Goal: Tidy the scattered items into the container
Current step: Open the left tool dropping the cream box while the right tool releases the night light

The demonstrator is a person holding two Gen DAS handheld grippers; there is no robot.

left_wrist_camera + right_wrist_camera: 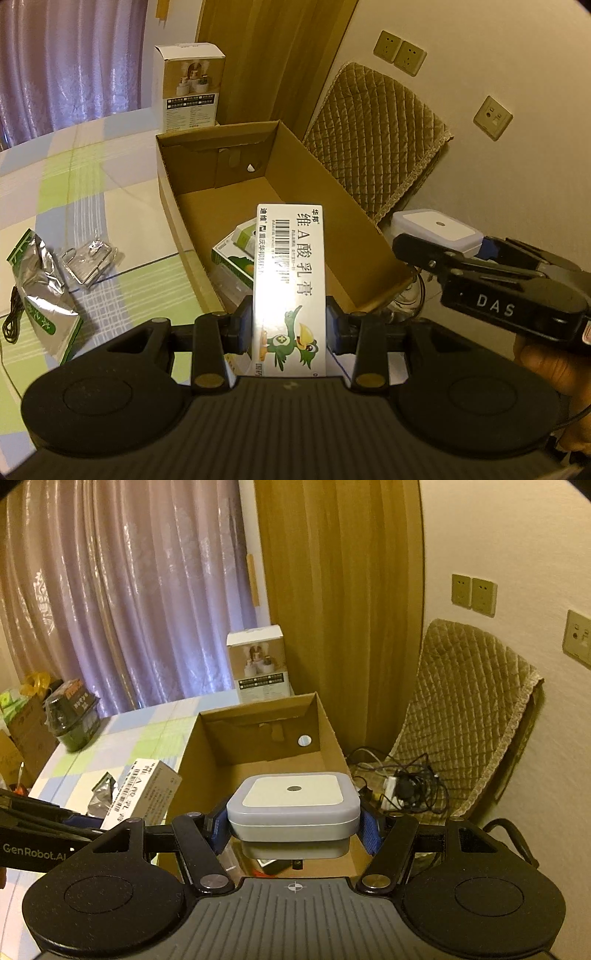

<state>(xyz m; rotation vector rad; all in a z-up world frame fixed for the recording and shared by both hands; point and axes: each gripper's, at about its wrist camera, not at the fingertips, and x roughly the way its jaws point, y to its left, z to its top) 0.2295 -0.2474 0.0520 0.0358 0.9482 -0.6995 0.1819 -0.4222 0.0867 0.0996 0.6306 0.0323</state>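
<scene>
- I'm at the carrying-and-dropping step: both my grippers are loaded and held over the near end of the open cardboard box (280, 177).
- My left gripper (288, 325) is clamped on a white ointment carton (290, 280), pads on its two long sides near the end with the green bird.
- The carton's long axis runs straight ahead along my fingers; the barcode end points toward the box's far wall and hangs above the box floor, over a green-and-white packet (240, 251) already lying inside.
- My right gripper (293, 827) grips a square white lidded case (293, 805), held flat, lid up, above the box's near right corner.
- Next move, as I judge it: lower each item below the box rim, then let go. The carton should go down beside the packet, lengthwise with the box.
- Still on the checked cloth: a foil pouch (40, 288) and what looks like a clear plastic hook (88, 262), though the view is too soft to be sure.
</scene>
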